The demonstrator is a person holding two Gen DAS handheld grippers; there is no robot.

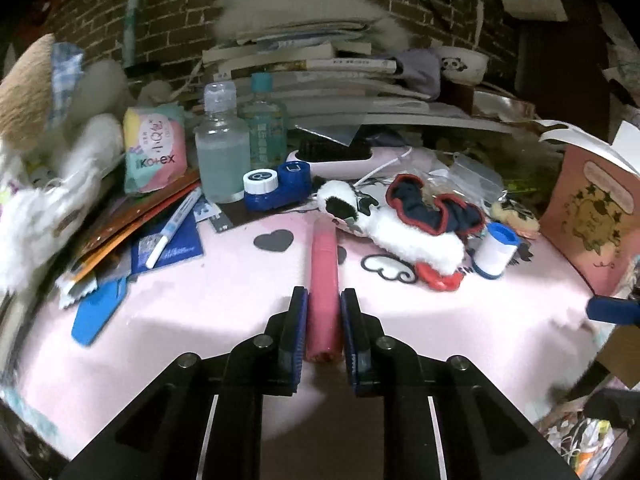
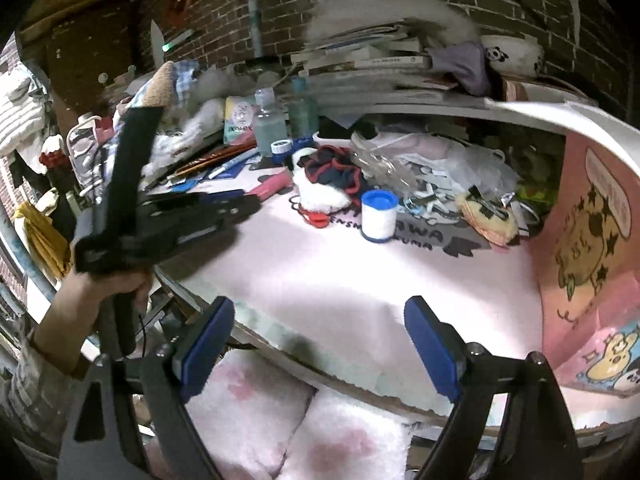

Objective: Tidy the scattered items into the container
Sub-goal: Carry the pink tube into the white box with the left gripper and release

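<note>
On desk (image 1: 224, 320), six o'clock — pink tube (image 1: 325, 280) clamped in left gripper (image 1: 324, 300) for lifting; right gripper (image 2: 320, 320) agape, empty.

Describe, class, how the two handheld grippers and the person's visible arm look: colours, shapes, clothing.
Left gripper: black angular linkage arms with round silver pivot pins, blue pads inside two flat black fingers. Right gripper: the same black frame and silver pins, with broad blue pads. The hand grips a black handle; its sleeve looks pale and patterned, blurred.
</note>
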